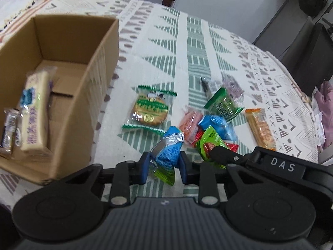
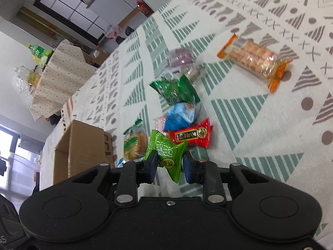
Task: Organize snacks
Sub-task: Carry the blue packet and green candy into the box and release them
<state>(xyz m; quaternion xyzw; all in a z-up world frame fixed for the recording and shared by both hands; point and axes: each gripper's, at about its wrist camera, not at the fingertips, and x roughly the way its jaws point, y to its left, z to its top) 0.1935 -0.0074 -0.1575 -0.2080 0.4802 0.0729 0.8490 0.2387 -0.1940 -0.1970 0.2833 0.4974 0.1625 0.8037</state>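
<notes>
Left wrist view: left gripper fingers closed on a blue-and-green snack packet, pinched at its middle and held above the patterned counter. Cardboard box stands open at left; inside it a long cream bar and a small dark-wrapped bar, seen only here. Round biscuit pack lies between the box and the loose pile.

Right wrist view: right gripper fingers closed on a light green packet, also clear of the counter. Red packet shows in full only here, just beyond the fingers; orange cracker pack lies well apart. The box interior is hidden.
</notes>
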